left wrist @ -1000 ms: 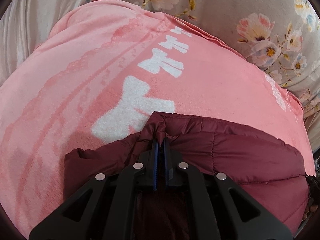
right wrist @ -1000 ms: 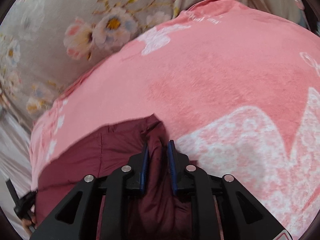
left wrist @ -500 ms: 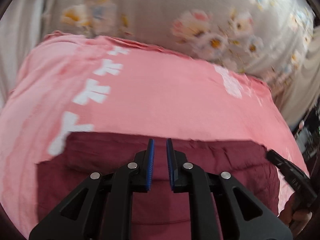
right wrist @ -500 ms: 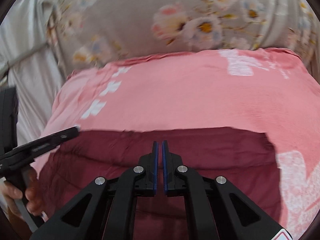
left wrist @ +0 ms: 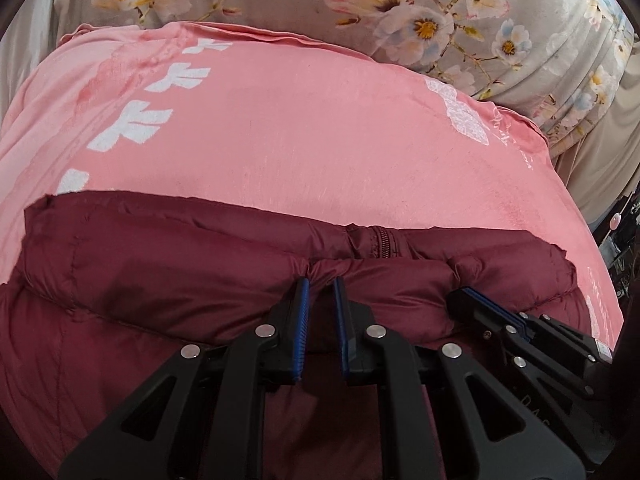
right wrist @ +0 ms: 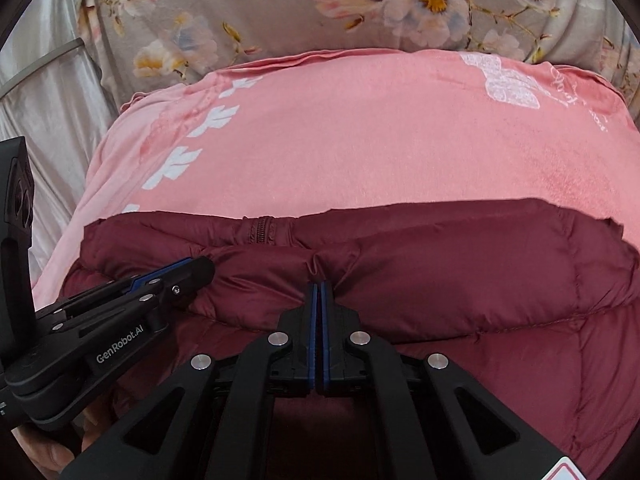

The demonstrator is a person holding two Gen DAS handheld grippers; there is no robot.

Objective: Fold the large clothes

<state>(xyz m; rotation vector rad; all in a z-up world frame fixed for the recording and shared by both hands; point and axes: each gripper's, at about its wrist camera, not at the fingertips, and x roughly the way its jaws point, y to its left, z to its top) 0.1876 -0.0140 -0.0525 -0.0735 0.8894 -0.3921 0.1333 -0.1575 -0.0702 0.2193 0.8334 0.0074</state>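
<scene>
We see one maroon quilted jacket [left wrist: 200, 280] folded on one pink blanket [left wrist: 320, 128], its edge pinched ahead of both downward-tilted grippers: the left gripper [left wrist: 320, 284] clamps a fabric ridge, the right gripper [right wrist: 319, 286] squeezes a thin fold.

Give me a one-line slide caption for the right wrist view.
Right gripper pinches a fold of the maroon puffer jacket on a pink blanket, left gripper alongside.

jacket [left wrist: 168, 280] | maroon, puffy, quilted | folded, zip up | on pink blanket [left wrist: 320, 140]
</scene>
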